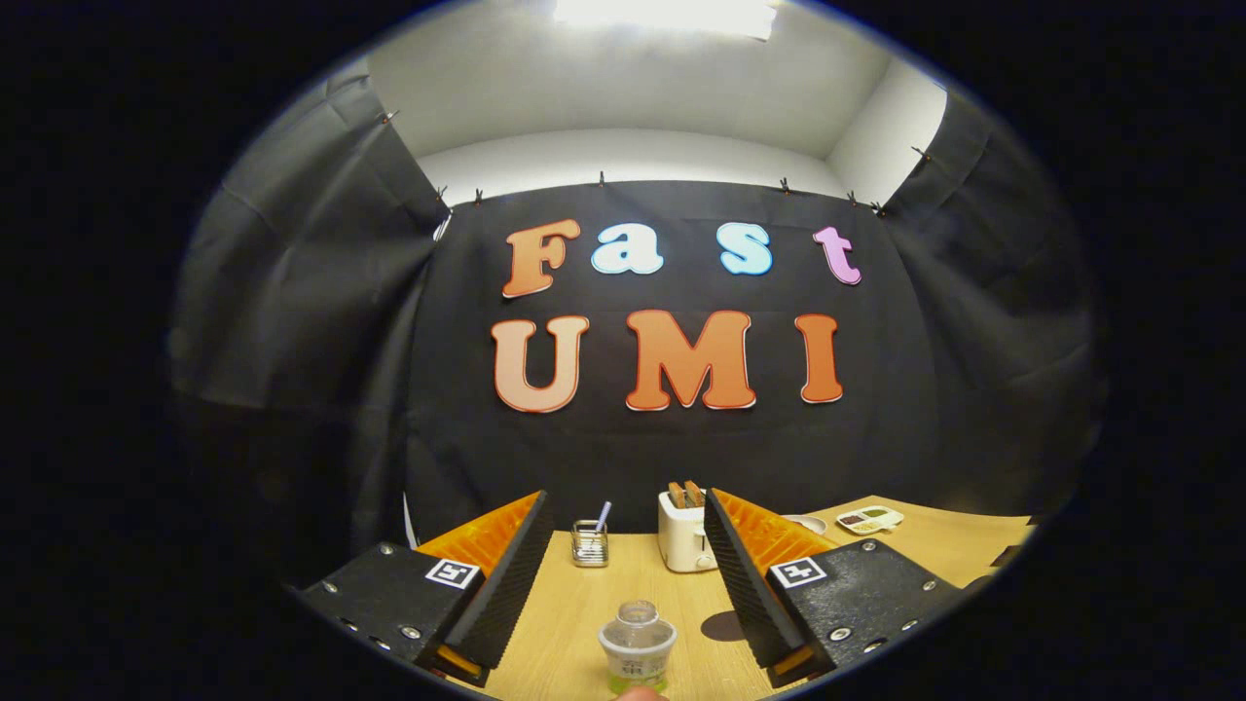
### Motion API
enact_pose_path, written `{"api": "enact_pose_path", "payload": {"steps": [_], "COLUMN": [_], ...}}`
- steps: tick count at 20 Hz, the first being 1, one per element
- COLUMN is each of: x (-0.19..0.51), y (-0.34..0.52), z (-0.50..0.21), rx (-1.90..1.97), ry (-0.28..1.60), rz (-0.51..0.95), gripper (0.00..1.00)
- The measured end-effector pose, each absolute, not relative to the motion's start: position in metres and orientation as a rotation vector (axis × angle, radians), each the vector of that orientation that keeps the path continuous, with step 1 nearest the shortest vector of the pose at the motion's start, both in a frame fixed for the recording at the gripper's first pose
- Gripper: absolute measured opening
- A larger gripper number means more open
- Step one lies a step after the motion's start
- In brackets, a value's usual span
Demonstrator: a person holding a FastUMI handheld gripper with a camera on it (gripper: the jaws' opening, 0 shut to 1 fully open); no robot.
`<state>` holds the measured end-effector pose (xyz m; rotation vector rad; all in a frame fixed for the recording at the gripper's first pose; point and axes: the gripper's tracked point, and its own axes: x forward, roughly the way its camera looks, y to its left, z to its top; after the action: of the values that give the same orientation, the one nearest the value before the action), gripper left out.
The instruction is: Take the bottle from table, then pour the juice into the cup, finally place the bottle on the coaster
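A small clear bottle (638, 645) with an open neck and a green band low on its body stands upright on the wooden table (584, 604). I see it from above, between my two fingers and near their bases. My gripper (626, 498) is open and wide, and neither finger (506, 584) touches the bottle. A dark round coaster (722, 626) lies on the table just right of the bottle, partly hidden behind my right finger (745, 574). A small rounded orange shape (642, 693) shows just below the bottle; I cannot tell what it is.
A white toaster (684, 535) with two slices in it stands beyond the fingertips at the back of the table. Left of it is a mesh pen holder (589, 543). A divided plate (869, 519) and a white dish (806, 524) sit at the back right.
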<state>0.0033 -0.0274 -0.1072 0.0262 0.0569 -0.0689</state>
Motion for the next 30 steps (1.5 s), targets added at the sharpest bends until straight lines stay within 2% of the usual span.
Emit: {"api": "enact_pose_path", "payload": {"steps": [11,23,27,29,30], "x": [-0.009,-0.009,-0.006,0.001,0.006], "y": [-0.022,-0.020,-0.018,-0.013,-0.011], "z": [-0.212,-0.320,-0.327,-0.325,-0.329], "rx": [0.094,0.063,0.084,0.093,0.085], "ry": [0.185,0.409,0.389,0.379,0.390], "rz": [-0.084,-0.092,-0.101,-0.075,-0.068], "gripper": [0.94,0.94,0.87,0.80,0.68]}}
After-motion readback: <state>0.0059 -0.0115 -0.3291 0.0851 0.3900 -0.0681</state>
